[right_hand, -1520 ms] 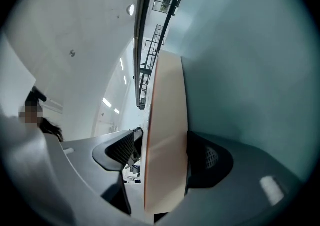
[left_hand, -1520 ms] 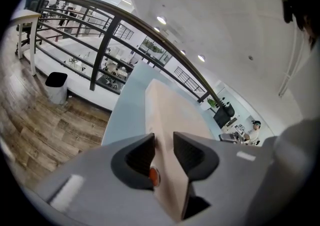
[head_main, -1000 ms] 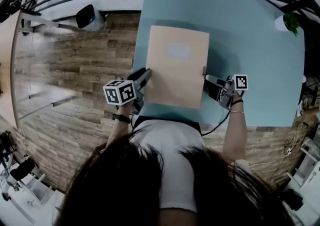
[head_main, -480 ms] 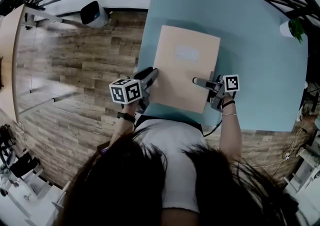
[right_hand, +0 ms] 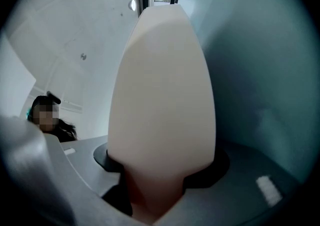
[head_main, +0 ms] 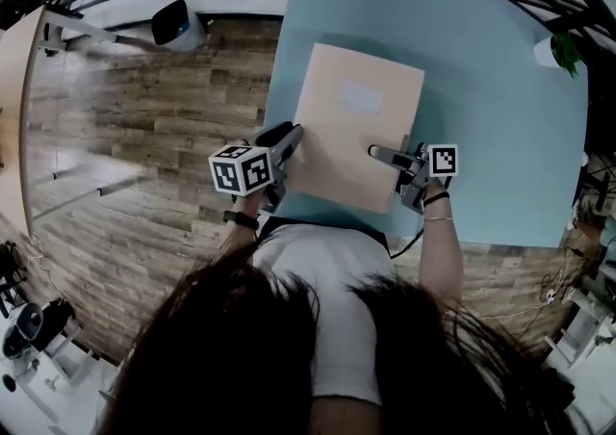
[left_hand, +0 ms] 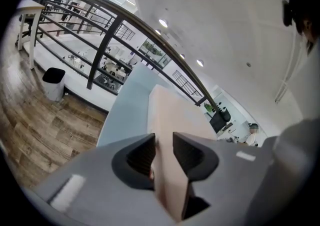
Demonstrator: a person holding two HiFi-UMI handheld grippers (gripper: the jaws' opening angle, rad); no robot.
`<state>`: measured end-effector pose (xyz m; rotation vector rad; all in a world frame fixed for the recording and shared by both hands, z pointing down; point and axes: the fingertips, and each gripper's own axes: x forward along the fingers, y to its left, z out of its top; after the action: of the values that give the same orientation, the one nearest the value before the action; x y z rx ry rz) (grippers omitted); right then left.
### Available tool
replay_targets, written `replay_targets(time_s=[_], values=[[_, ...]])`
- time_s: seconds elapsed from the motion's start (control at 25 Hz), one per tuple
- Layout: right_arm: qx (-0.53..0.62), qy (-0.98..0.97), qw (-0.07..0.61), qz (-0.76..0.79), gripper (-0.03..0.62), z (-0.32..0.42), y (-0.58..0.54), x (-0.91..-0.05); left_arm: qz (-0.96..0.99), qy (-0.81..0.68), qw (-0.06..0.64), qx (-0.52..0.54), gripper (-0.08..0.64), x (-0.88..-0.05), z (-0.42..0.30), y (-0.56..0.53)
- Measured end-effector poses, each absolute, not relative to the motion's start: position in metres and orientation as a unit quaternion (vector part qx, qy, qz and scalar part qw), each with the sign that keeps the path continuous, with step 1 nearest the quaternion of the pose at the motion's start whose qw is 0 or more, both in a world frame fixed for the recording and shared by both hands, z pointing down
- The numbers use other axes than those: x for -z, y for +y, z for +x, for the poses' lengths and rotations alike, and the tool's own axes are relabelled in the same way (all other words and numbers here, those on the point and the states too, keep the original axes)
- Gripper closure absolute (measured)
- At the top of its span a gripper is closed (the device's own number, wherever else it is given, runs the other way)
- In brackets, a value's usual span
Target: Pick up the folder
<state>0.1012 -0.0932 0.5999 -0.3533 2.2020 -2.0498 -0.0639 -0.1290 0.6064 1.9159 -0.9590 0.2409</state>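
Note:
The beige folder (head_main: 353, 127) with a pale label is held over the near part of the light blue table (head_main: 481, 87). My left gripper (head_main: 286, 140) is shut on the folder's left edge; in the left gripper view the folder (left_hand: 172, 135) runs edge-on between the two dark jaws of the left gripper (left_hand: 164, 156). My right gripper (head_main: 383, 154) is shut on the folder's right side near the lower corner. In the right gripper view the folder (right_hand: 165, 90) fills the middle, clamped low down by the right gripper (right_hand: 160, 170).
A small potted plant (head_main: 556, 50) stands at the table's far right corner. A bin (head_main: 177, 25) sits on the wooden floor (head_main: 144, 154) left of the table, beside a dark railing (left_hand: 130, 25). A person (right_hand: 47, 115) is behind the right gripper.
The right gripper has moved in from the folder's right edge onto the folder and closed on it. The folder has shifted right and lifted slightly; the left gripper keeps its hold.

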Motion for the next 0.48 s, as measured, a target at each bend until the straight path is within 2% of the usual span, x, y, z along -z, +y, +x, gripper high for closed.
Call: replay_targets(time_s=[0.2, 0.48], values=[[0.684, 0.715, 0.073, -0.127, 0.29, 0.106, -0.099, -0.589, 0.798, -0.39, 0.449, -0.094, 0.394, -0.592, -0.058, -0.14], [0.635, 0.754, 0.087, -0.145, 0.291, 0.106, -0.11, -0.56, 0.82, -0.39, 0.411, -0.077, 0.394, -0.561, -0.059, -0.15]])
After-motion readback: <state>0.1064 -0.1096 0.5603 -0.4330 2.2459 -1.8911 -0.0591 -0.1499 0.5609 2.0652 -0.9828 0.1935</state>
